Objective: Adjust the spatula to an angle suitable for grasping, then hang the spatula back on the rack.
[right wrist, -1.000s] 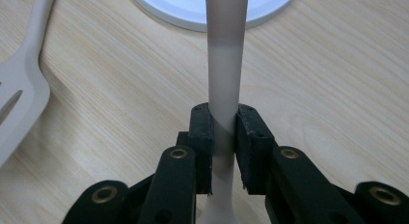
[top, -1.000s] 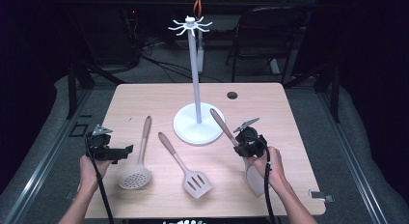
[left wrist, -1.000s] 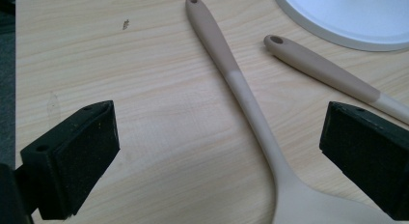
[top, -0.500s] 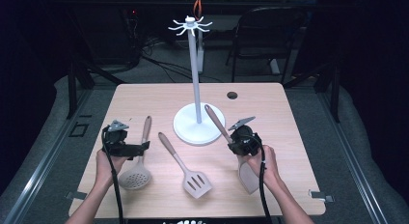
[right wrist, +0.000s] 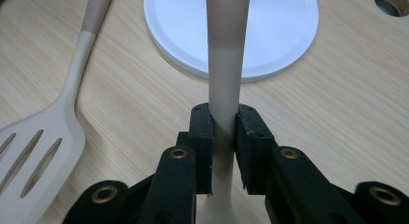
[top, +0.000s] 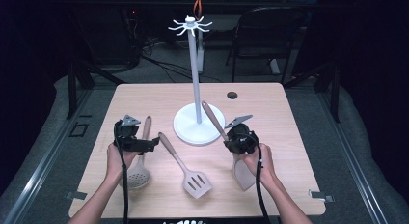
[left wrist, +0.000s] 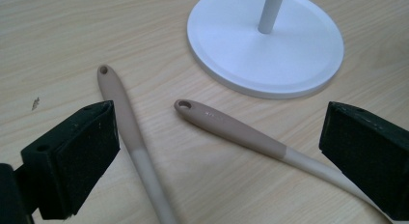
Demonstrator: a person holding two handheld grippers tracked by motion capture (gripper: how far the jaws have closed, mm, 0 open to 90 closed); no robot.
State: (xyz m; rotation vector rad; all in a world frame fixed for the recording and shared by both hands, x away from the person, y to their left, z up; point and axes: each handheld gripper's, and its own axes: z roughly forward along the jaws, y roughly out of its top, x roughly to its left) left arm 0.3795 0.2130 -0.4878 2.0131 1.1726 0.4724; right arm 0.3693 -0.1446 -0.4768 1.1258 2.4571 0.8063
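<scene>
right claw [top: 230, 141]: clamped on the handle of a solid spatula [right wrist: 225, 84], pads pressing both sides of the pale shaft; it sits just beside the front right of the stand base [top: 185, 132].
solid spatula: handle angles up toward the stand pole [top: 195, 74], hanging hole not visible in the right claw view; its blade [top: 243, 173] lies low by the person's right hand, and I cannot tell if it touches the desk [top: 289, 137].
left claw [top: 144, 144]: jaws wide apart, gripping nothing, hovering to the front left of the stand base above the skimmer handle [left wrist: 123, 118].
skimmer [top: 137, 173]: flat on the desk, front left of the stand base, handle tip pointing toward the base.
slotted turner [top: 195, 183]: flat on the desk in front of the stand base, its handle [left wrist: 231, 130] between the open jaws in the left claw view, apart from the skimmer handle.
hooks [top: 190, 26]: a ring of prongs at the top of the stand pole, high above the base.
risk, spatula: held low on the shaft, the long handle may pivot in the pads when raised and miss a prong.
risk, stand: a knock on the pole could tip or slide the base.
risk, left claw: closing here could catch both handles, or push the skimmer aside.
</scene>
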